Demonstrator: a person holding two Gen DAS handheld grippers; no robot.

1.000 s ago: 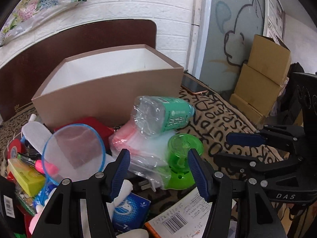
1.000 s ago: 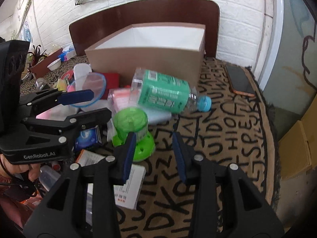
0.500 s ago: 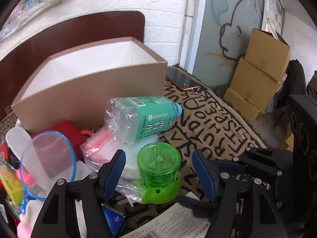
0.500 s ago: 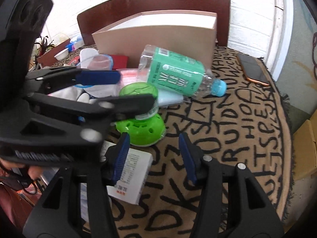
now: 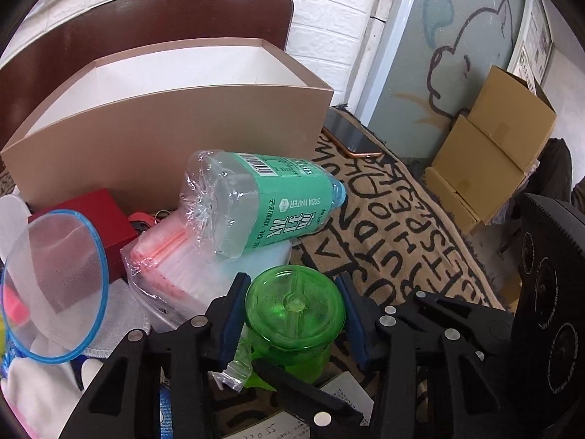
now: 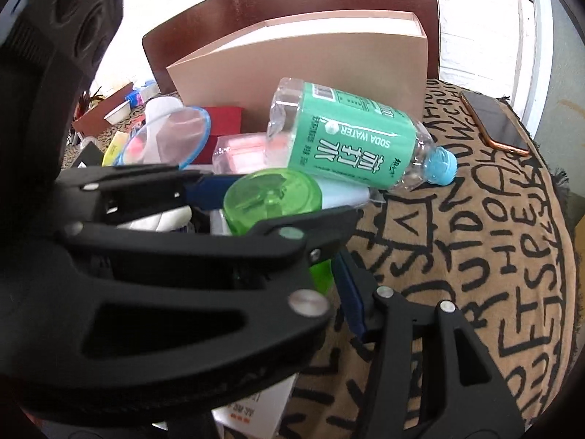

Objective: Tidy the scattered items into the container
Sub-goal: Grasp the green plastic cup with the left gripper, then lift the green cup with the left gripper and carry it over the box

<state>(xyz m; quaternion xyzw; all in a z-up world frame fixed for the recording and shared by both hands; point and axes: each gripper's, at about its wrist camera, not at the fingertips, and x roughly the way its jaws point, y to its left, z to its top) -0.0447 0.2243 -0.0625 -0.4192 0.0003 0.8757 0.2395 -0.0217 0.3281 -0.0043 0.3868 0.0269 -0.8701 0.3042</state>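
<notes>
Left gripper brackets the green cup, pads at its sides; contact unclear. Right gripper: one finger visible, other hidden behind left gripper, can't tell its spread. Bottle lies on zip bags before the box. Lettered rug covers the table; phone at edge, brick wall behind.

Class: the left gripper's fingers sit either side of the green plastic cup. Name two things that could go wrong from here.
1. A clear bag corner lies by the green cup inside the left gripper; it may be dragged along.
2. The right gripper sits close beside the left; lifting may knock them together.
</notes>
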